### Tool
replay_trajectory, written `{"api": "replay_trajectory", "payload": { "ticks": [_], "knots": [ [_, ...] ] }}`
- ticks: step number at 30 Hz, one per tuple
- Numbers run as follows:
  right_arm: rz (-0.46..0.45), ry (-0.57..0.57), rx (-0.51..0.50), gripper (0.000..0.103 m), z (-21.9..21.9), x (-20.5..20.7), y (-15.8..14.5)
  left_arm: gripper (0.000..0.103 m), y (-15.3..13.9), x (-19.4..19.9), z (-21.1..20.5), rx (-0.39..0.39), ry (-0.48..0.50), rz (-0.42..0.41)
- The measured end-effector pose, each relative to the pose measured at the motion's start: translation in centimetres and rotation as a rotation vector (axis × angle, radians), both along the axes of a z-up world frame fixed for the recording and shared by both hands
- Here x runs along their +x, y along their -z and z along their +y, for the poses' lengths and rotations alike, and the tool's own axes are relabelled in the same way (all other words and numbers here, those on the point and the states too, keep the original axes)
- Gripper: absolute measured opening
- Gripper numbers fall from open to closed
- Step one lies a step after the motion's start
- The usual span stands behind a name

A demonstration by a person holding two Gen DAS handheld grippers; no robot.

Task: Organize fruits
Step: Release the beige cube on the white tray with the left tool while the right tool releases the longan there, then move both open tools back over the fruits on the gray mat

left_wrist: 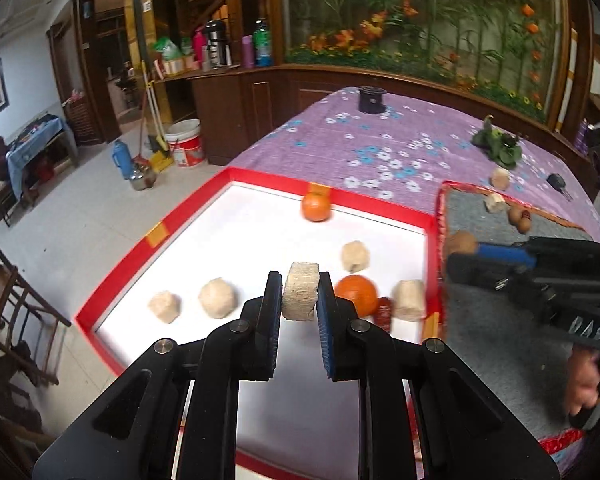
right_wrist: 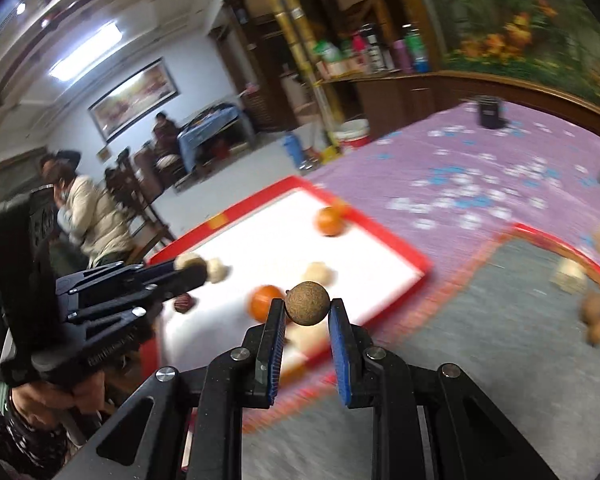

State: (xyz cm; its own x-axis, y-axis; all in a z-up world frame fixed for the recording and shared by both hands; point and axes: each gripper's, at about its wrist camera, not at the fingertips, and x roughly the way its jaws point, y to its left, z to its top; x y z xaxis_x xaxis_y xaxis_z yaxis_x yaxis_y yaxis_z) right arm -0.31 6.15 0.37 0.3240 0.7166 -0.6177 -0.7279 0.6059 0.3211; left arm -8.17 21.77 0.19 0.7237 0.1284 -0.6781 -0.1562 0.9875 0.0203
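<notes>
Two hand-held grippers carry fruit pieces over a white tray with a red rim on the bench.

Left hand-held gripper pinches a pale, rough-cut fruit chunk by its sides above the tray. Right hand-held gripper squeezes a small brown round fruit at its very tips over the tray's edge; the ball could roll free, and the two arms, close together, might collide.

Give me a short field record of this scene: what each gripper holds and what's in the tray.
left gripper: shut on pale beige cut chunk
right gripper: shut on brown round ball-like fruit
red-rimmed white tray: two oranges, several pale beige pieces, one small dark red fruit
grey mat with red border: a few small brown fruits, one pale piece
surface: purple floral tablecloth
</notes>
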Motion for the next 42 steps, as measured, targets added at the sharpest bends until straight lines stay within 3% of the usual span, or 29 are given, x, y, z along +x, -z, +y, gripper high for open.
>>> {"api": "replay_trajectory", "payload": {
  "ticks": [4, 11, 20, 24, 26, 42],
  "knots": [
    [0.0, -0.047, -0.028, 0.021, 4.2, -0.7, 0.6, 0.016, 0.4, -0.3, 1.3, 0.006, -0.025, 0.013],
    [0.03, -0.067, -0.083, 0.021, 7.7, -0.5, 2.2, 0.016, 0.6, -1.0, 3.4, 0.047, -0.095, 0.01],
    [0.034, -0.035, -0.118, 0.024, 9.2, -0.8, 1.5, 0.019, 0.4, -2.3, 5.1, 0.038, -0.127, 0.008],
    [0.04, 0.001, -0.045, 0.028, 8.1, -0.9, 0.2, 0.041, 0.0, -3.2, 5.4, 0.034, -0.134, -0.009],
    [0.029, 0.02, -0.03, 0.03, 7.4, -0.9, -0.5, 0.045, -0.1, -3.5, 5.4, 0.032, -0.136, -0.014],
    [0.035, 0.232, 0.049, 0.037, -2.8, 2.7, -1.9, 0.045, 0.5, -2.5, 1.1, 0.081, -0.045, 0.037]
  ]
}}
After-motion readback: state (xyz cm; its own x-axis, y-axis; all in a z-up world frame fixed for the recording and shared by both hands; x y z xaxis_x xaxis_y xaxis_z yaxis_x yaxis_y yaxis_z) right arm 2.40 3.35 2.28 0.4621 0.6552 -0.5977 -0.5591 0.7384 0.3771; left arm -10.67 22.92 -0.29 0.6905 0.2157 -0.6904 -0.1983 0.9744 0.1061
